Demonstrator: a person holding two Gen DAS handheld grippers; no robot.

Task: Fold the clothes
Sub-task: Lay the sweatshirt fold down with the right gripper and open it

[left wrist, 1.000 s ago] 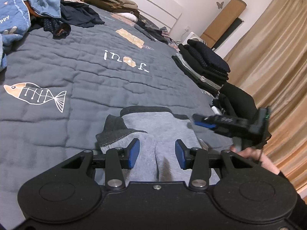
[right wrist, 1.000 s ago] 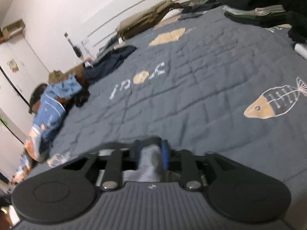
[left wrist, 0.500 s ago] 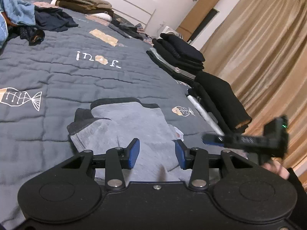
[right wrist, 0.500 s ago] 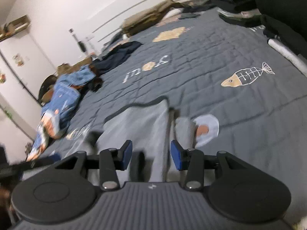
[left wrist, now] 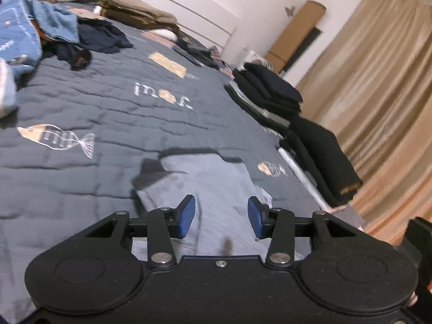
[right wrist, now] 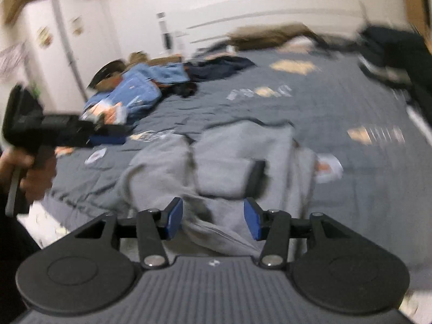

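Note:
A grey garment (left wrist: 210, 178) with dark cuffs lies partly folded on the dark quilted bed (left wrist: 81, 102). My left gripper (left wrist: 218, 208) hovers over its near part, blue pads apart and still opening, nothing between them. In the right wrist view the same garment (right wrist: 237, 156) lies spread ahead, blurred. My right gripper (right wrist: 213, 210) stands above its near edge, its jaws opening, with cloth below but not pinched. The left gripper (right wrist: 108, 136) shows at the left there, in a hand (right wrist: 32, 172). A bit of the right gripper's body (left wrist: 421, 235) shows at the left wrist view's right edge.
A heap of blue denim and dark clothes (left wrist: 32, 32) lies at the bed's far left. Folded dark stacks (left wrist: 270, 94) and a black folded piece (left wrist: 324, 156) line the right edge, before beige curtains (left wrist: 378, 81). Tan folded clothes (left wrist: 135, 8) sit by the headboard.
My right gripper let go of the grey cloth it pinched a second ago, drew back and rolled level. It left the middle of the left wrist view. The left gripper shifted slightly.

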